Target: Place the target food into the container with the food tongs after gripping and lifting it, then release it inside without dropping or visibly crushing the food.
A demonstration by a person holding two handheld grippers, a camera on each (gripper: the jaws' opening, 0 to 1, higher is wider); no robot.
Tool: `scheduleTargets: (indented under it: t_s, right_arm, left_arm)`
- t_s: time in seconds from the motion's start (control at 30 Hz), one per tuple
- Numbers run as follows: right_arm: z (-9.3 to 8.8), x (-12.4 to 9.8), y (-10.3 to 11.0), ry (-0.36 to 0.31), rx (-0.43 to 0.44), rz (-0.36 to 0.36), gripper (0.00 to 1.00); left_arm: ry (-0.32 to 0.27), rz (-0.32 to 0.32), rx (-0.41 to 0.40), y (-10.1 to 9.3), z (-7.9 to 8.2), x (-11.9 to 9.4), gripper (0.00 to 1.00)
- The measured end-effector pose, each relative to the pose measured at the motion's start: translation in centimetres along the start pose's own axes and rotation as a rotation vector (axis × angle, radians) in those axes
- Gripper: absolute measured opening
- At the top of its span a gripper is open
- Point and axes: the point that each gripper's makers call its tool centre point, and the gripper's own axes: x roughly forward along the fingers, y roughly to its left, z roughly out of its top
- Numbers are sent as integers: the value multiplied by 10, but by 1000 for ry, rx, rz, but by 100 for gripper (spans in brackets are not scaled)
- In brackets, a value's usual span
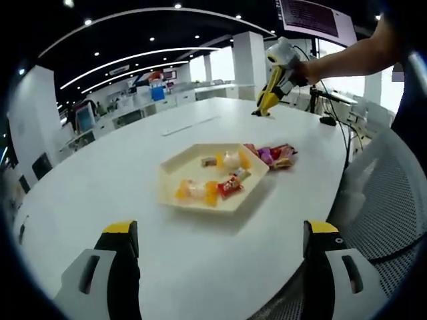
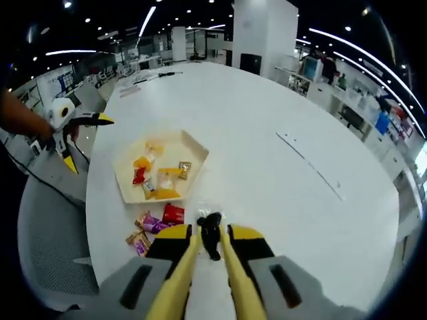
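Note:
A cream hexagonal tray point(image 1: 175, 167) point(image 2: 179, 143) sits mid-table and holds several wrapped sweets point(image 1: 230, 183) point(image 2: 163, 179). Beside it on the bare table lies a small pile of loose wrapped sweets point(image 1: 275, 155) point(image 2: 152, 225), red, purple and brown. My right gripper point(image 2: 211, 235) point(image 1: 283, 63) is shut on yellow food tongs point(image 2: 230, 267) point(image 1: 269, 97). Their dark tips are close together, above the table just past the loose pile. I cannot tell whether the tips hold anything. My left gripper point(image 1: 220, 233) point(image 2: 83, 140) is open and holds nothing, back from the tray.
The round white table point(image 1: 133, 167) point(image 2: 280, 100) stretches wide beyond the tray. A grey mesh chair point(image 1: 393, 193) point(image 2: 47, 227) stands at its edge near the loose sweets. A person's forearm point(image 1: 347, 57) carries the right gripper. Office desks and a pillar lie farther off.

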Motion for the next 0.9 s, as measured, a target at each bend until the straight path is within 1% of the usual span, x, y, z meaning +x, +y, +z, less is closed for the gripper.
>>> scheduleTargets:
  t_s: [0.13, 0.37, 0.67, 0.9]
  right_arm:
    - [8, 3, 3, -9, -5, 1, 20]
    - [29, 10, 14, -33, -18, 18, 20]
    - [60, 27, 36, -65, -53, 54, 20]
    - [77, 43, 52, -69, -84, 84, 21]
  left_arm:
    - [-3, 3, 0, 1, 0, 0, 99]
    - [-7, 3, -1, 1, 1, 0, 99]
    - [-3, 6, 4, 1, 1, -1, 99]
    - [-2, 4, 7, 0, 1, 0, 99]
